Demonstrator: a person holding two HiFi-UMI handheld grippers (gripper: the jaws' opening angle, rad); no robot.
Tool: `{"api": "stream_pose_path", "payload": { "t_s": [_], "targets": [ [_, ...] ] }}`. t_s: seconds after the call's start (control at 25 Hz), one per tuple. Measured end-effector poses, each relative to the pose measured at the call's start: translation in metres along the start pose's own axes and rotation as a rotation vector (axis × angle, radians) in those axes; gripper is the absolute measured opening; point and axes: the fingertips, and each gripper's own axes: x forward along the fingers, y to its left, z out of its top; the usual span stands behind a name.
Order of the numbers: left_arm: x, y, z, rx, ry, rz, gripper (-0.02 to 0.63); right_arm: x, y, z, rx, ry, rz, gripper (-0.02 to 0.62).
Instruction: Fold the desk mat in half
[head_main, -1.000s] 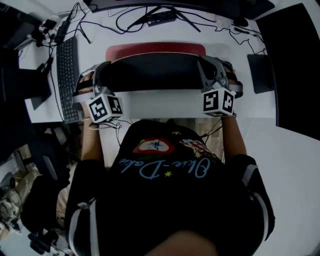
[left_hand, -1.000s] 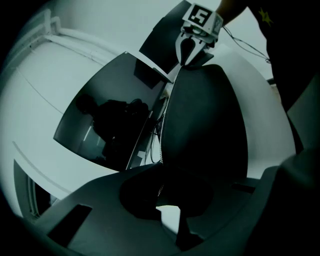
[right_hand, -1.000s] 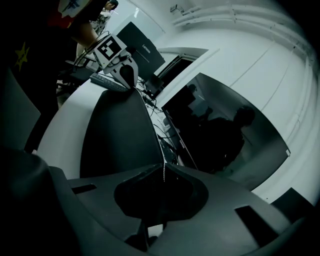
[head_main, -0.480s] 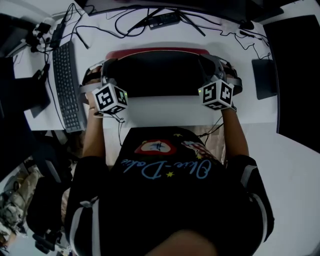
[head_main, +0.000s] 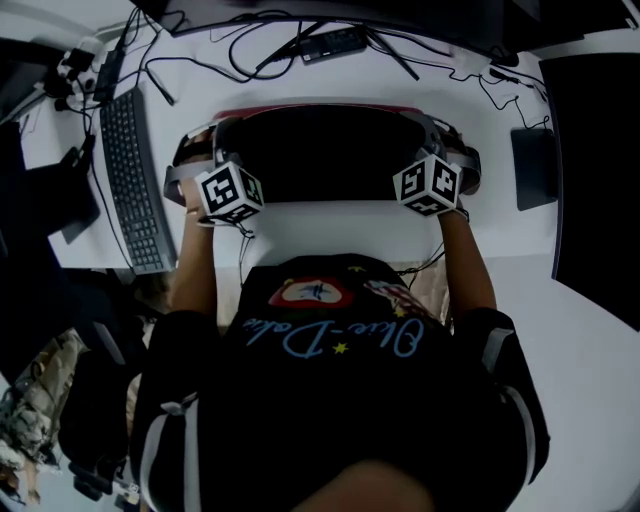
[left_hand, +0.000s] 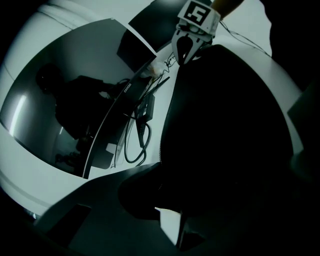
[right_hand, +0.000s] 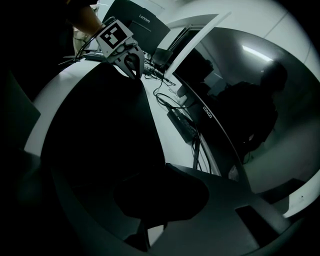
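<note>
Black mat (head_main: 320, 150) doubled over on desk (head_main: 330, 225). L gripper (head_main: 208, 140) at left corner: jaws opening, mat edge between. R gripper (head_main: 442, 135) pinches right corner. Both arms fwd.

Desk mat (head_main: 320, 150) on desk (head_main: 330, 228) ctr; kbd (head_main: 128, 180) to its L, poss. tablet (head_main: 535, 168) R, cables (head_main: 262, 52) behind.

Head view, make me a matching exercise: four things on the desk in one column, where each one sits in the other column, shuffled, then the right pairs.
Things:
1. desk mat
2. keyboard
3. power strip
4. dark flat pad

Places:
A. right side of the desk
B. far edge of the desk
C. centre of the desk
D. left side of the desk

Pairs: 1-C, 2-D, 3-B, 4-A
</note>
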Motion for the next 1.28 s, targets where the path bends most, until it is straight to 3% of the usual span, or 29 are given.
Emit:
{"api": "stream_pose_path", "payload": {
  "t_s": [0.36, 0.6, 0.68, 0.76, 0.84, 0.96, 1.16, 1.28],
  "targets": [
    [0.016, 0.001, -0.005, -0.011, -0.003, -0.022, 0.042, 0.022, 0.004, -0.003, -0.020, 0.033, 0.030, 0.014],
    [0.016, 0.005, -0.006, -0.036, -0.016, 0.018, 0.074, 0.027, 0.000, -0.006, -0.019, 0.042, -0.013, 0.014],
    [0.016, 0.008, -0.007, -0.051, -0.022, 0.037, 0.090, 0.028, -0.004, -0.007, 0.001, 0.042, -0.021, 0.035],
    [0.015, 0.012, -0.008, -0.075, -0.026, 0.062, 0.118, 0.028, -0.006, -0.008, 0.020, 0.040, -0.023, 0.105],
    [0.014, 0.017, -0.010, -0.108, -0.027, 0.087, 0.173, 0.026, -0.007, -0.010, 0.028, 0.040, -0.029, 0.114],
    [0.010, 0.025, -0.013, -0.183, -0.032, 0.110, 0.240, 0.019, -0.012, -0.011, 0.071, 0.028, -0.049, 0.114],
    [-0.015, 0.051, -0.017, -0.385, -0.107, 0.224, 0.242, -0.001, -0.035, -0.009, 0.243, -0.028, -0.121, 0.114],
    [-0.041, 0.067, -0.014, -0.557, -0.184, 0.271, 0.240, -0.020, -0.045, -0.003, 0.369, -0.092, -0.168, 0.114]
  ]
}}
